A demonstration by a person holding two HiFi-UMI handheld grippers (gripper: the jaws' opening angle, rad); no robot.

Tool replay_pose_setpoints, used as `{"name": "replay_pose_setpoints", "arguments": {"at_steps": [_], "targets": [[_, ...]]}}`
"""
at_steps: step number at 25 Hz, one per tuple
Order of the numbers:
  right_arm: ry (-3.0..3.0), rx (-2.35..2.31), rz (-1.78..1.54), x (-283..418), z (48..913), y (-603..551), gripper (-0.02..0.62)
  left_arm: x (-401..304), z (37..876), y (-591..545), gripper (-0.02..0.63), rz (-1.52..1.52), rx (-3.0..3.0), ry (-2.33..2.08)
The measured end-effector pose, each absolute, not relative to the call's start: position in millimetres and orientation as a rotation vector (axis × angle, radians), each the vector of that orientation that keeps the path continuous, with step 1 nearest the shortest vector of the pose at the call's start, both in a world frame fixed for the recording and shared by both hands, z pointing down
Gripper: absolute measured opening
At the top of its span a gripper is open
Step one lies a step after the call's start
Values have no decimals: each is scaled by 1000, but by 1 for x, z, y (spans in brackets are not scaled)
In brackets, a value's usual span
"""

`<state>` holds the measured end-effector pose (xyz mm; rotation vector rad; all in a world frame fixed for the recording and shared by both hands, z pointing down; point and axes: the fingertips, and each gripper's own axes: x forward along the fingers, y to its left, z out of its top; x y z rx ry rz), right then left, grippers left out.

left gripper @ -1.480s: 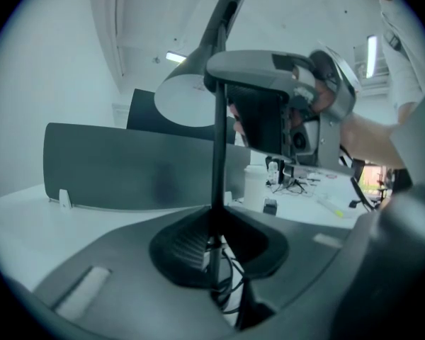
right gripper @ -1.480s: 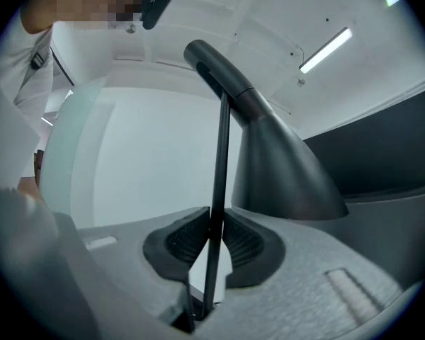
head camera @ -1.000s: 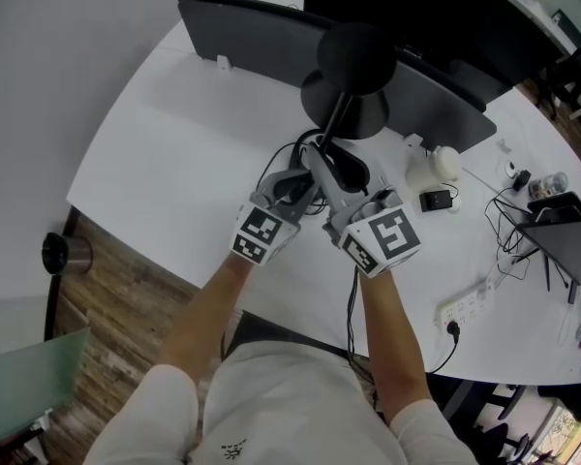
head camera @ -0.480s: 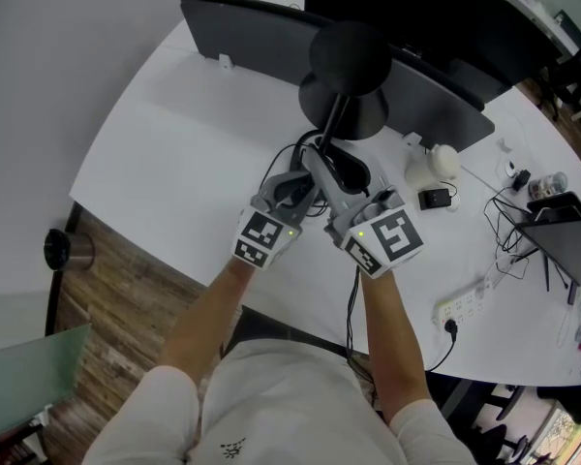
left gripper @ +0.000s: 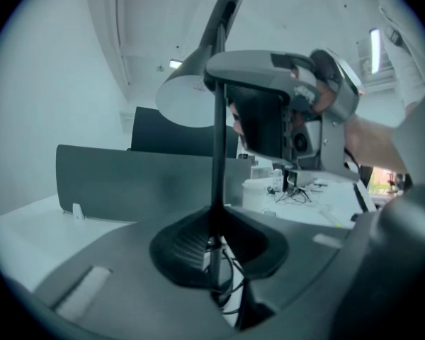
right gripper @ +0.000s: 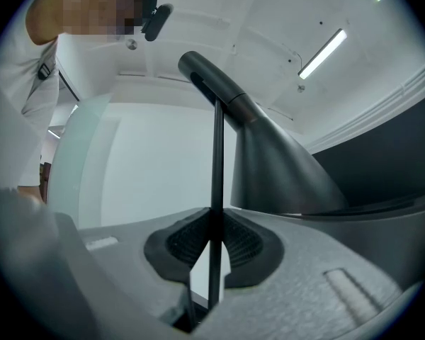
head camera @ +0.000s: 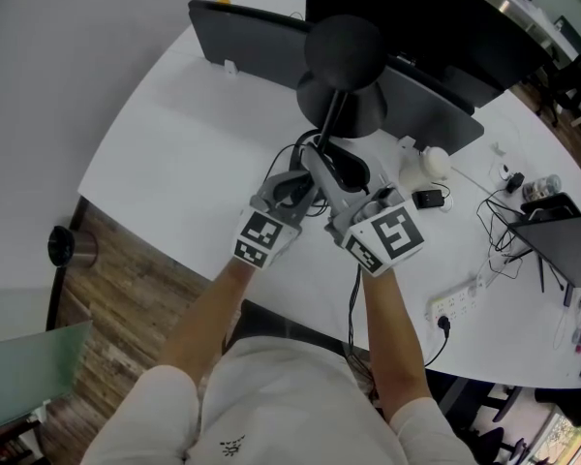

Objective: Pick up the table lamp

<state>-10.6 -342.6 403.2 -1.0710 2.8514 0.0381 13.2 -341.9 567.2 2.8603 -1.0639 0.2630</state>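
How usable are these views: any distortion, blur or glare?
Head view: evenly lit, sharp, table edge bowed by the wide lens. Left gripper view: round fisheye vignette, near fingers soft, table lamp stem crisp. Right gripper view: same vignette, ceiling light bright but not flaring, mosaic patch top left.

A wide white tabletop (head camera: pixel 174 153) with a rounded near edge fills most of the head view. Low dark grey divider panels (head camera: pixel 257 42) stand upright along its far edge, with a larger black panel (head camera: pixel 436 8) behind them. Past the tabletop's left edge lies a wood-plank floor (head camera: pixel 126 298). A small dark round container (head camera: pixel 63 248) stands there near the left corner, and a pale green panel (head camera: pixel 24 381) shows at the lower left. Behind the dividers rises a plain pale wall (left gripper: pixel 49 83). A long strip light (right gripper: pixel 324 54) shines on the white ceiling (right gripper: pixel 269 20).
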Motion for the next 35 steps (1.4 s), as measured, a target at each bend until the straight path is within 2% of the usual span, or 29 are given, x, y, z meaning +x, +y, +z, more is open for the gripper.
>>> {"name": "replay_pose_setpoints", "arguments": {"at_steps": [35], "targets": [[2904,-945,100,13,284,-292,48,36,444,-299,49,238,2880,-1161]]}}
